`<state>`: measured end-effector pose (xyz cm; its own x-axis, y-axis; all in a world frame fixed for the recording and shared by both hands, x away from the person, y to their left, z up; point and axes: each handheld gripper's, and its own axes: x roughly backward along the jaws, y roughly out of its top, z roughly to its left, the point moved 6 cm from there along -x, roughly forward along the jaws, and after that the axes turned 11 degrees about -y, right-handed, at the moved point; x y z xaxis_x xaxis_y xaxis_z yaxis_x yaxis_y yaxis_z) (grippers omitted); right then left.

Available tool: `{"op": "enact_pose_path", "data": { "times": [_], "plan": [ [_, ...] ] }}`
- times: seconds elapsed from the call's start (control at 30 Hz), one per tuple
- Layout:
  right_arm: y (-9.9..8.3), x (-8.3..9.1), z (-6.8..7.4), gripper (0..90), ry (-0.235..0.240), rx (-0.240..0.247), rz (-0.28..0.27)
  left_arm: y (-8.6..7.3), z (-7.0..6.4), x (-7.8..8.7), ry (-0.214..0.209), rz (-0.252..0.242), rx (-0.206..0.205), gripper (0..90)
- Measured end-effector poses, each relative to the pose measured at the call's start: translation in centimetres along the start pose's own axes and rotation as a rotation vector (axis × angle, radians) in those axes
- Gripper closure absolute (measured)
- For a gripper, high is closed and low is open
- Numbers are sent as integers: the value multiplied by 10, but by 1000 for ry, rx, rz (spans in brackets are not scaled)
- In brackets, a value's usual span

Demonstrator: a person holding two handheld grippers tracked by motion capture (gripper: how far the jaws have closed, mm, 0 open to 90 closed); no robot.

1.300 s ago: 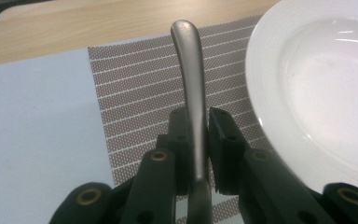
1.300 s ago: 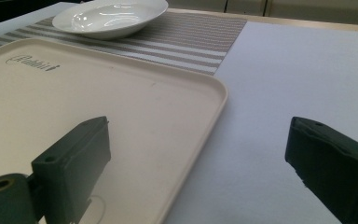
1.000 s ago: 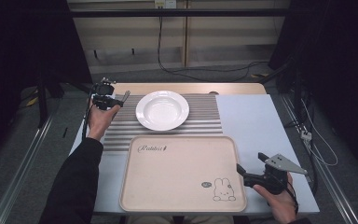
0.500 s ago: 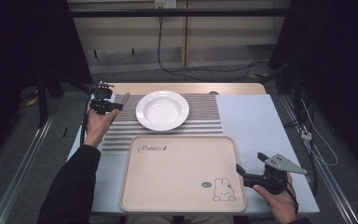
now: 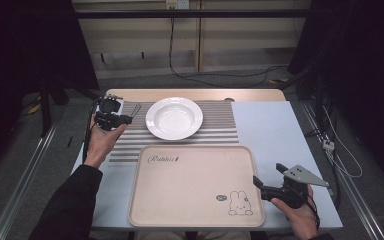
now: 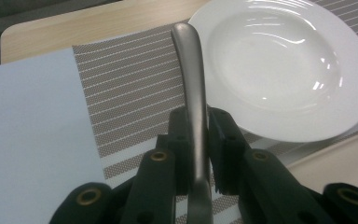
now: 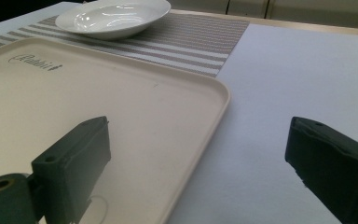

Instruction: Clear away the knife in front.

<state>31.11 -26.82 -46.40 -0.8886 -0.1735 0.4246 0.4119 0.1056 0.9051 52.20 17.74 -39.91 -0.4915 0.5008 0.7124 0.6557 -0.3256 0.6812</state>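
While drifting left, away from white round ceramic plate (image 5: 174, 118) | left tongs (image 5: 124, 119) clenched on grey metal utensil handle (image 6: 192, 88), aloft over striped placemat (image 5: 215, 126) | right tongs (image 7: 200, 172) released, parked beside beige rabbit tray (image 5: 190, 185) | likely set-down beside plate next

We see a brushed, satin-grey metal utensil handle (image 6: 192, 88) beside a glossy white ceramic plate (image 6: 284, 70) — on a woven, striped cloth placemat (image 6: 126, 84), near a smooth matt beige plastic tray (image 7: 121, 116).
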Motion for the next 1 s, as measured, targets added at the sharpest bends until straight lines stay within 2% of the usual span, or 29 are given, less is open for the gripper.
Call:
{"op": "enact_pose_path", "data": {
  "times": [0.07,0.13,0.17,0.27,0.33,0.43,0.5,0.57,0.73,0.87,0.93,1.0],
  "plan": [
    [0,0,0,66,2,0,0,-2,-4,2,4,-4,-2,798],
    [0,0,1,66,2,1,1,-4,-8,2,-14,-2,-4,798],
    [0,0,1,66,3,1,1,-5,-11,2,-6,-9,-9,798],
    [0,0,1,66,1,0,0,-9,-16,4,-25,-4,-16,798],
    [0,0,0,66,0,-1,1,-11,-21,6,-39,-23,-11,798],
    [0,0,1,66,1,-1,1,-14,-27,8,-36,-20,-27,798],
    [0,0,1,66,1,0,0,-15,-31,11,-63,-29,-14,798],
    [0,0,1,66,1,0,1,-16,-35,13,-47,-27,-29,798],
    [0,0,1,66,0,-2,1,-19,-51,15,-71,-23,-44,798],
    [0,0,1,66,0,-1,1,-21,-65,16,-74,-28,-71,798],
    [0,0,1,66,0,-2,1,-22,-71,16,-91,-18,-89,798],
    [0,0,1,65,0,-1,0,-23,-76,15,-96,-23,-88,798]
  ]
}}
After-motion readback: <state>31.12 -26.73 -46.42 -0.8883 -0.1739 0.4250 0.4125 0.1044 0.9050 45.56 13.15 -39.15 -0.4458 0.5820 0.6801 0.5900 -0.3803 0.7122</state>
